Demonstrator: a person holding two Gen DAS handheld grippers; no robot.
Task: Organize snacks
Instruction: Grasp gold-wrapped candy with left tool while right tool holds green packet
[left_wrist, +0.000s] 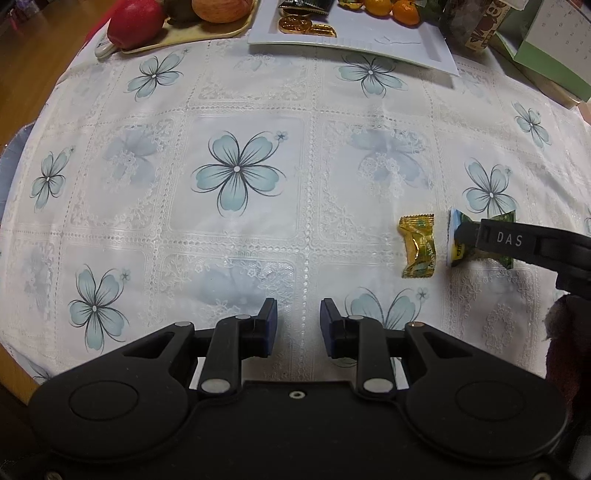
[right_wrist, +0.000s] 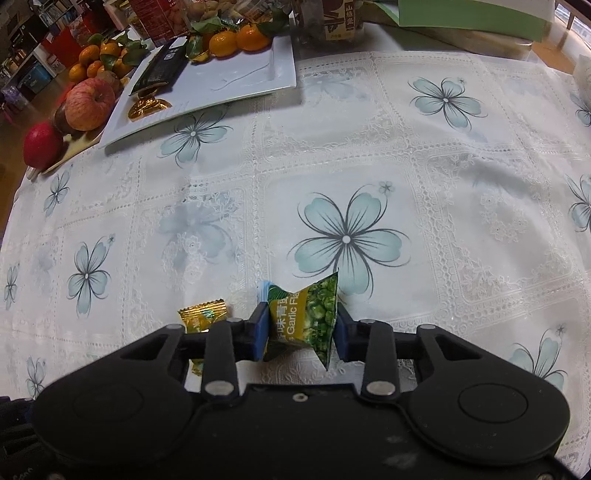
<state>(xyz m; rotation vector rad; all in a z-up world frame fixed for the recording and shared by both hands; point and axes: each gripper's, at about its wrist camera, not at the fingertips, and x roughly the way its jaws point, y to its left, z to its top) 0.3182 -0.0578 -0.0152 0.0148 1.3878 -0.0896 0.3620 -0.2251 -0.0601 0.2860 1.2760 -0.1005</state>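
Note:
A green garlic pea packet (right_wrist: 306, 317) sits pinched and crumpled between the blue pads of my right gripper (right_wrist: 301, 326), low over the flowered tablecloth. In the left wrist view the same packet (left_wrist: 458, 240) shows at the right under the right gripper's black finger (left_wrist: 491, 236). A gold candy (left_wrist: 419, 245) lies on the cloth just left of it, half hidden behind the right gripper's frame in the right wrist view (right_wrist: 203, 314). My left gripper (left_wrist: 298, 326) hovers over bare cloth, its jaws a little apart with nothing between them.
A white rectangular plate (right_wrist: 236, 79) at the back holds gold coins (left_wrist: 295, 24), a dark packet (right_wrist: 162, 68) and tangerines (right_wrist: 236, 38). A tray of apples (right_wrist: 88, 103) stands left of it. A green box (left_wrist: 546, 62) and a jar (right_wrist: 336, 18) stand at the back right.

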